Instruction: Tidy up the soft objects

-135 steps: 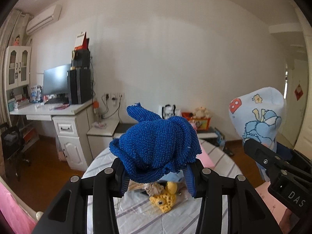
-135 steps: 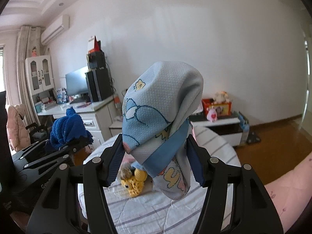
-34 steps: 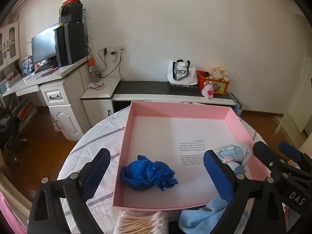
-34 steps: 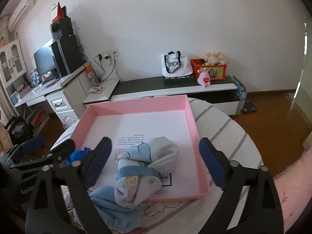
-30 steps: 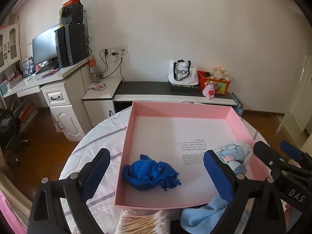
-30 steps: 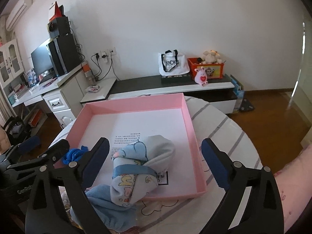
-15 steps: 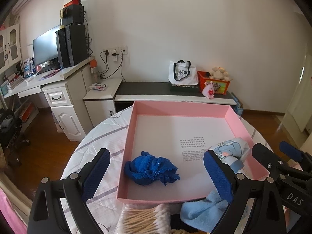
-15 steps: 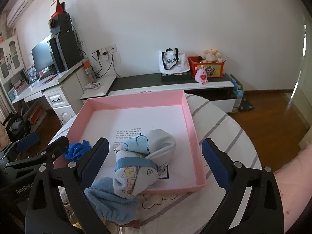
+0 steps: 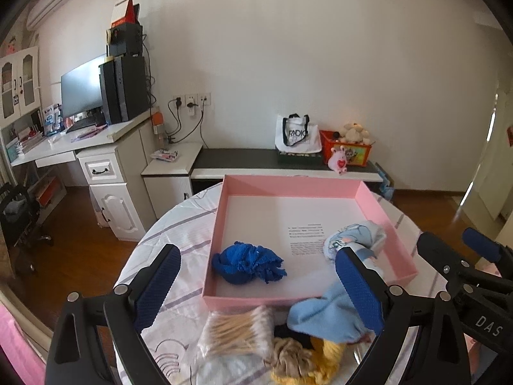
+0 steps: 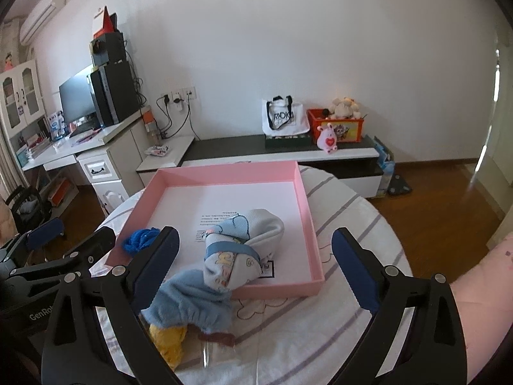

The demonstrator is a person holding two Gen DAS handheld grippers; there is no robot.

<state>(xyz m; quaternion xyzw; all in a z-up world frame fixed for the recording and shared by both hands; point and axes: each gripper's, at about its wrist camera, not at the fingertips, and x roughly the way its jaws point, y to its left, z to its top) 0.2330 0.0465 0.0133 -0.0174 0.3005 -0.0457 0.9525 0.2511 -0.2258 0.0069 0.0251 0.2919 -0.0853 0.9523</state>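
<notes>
Now both grippers hang over near edge of round table [image 10: 336, 314], striped cloth on it. L gripper [image 9: 256, 292]: jaws spread wide, nothing between. R gripper [image 10: 255, 272]: jaws also wide apart, empty.

Pink tray [image 9: 288, 184] sits mid-table. Inside, near-left corner: blue knit [image 9: 247, 264], crumpled, lying on tray floor. Near-right part of tray: printed cloth [image 10: 243, 247], pale blue w/ cartoon pattern, bunched, its lower end draped over tray's near wall.

Outside tray, at near edge of table: light-blue cloth [image 10: 189, 301], touching printed cloth and tray's near wall. Under it a yellow knit [image 10: 168, 337], partly hidden. Left of that, cotton swabs [image 9: 237, 330] in clear bag, just beside tray wall; tan yarn tuft [image 9: 290, 354] beside yellow knit.

Pink sleeve [image 10: 481, 279] at R edge of R wrist view.
</notes>
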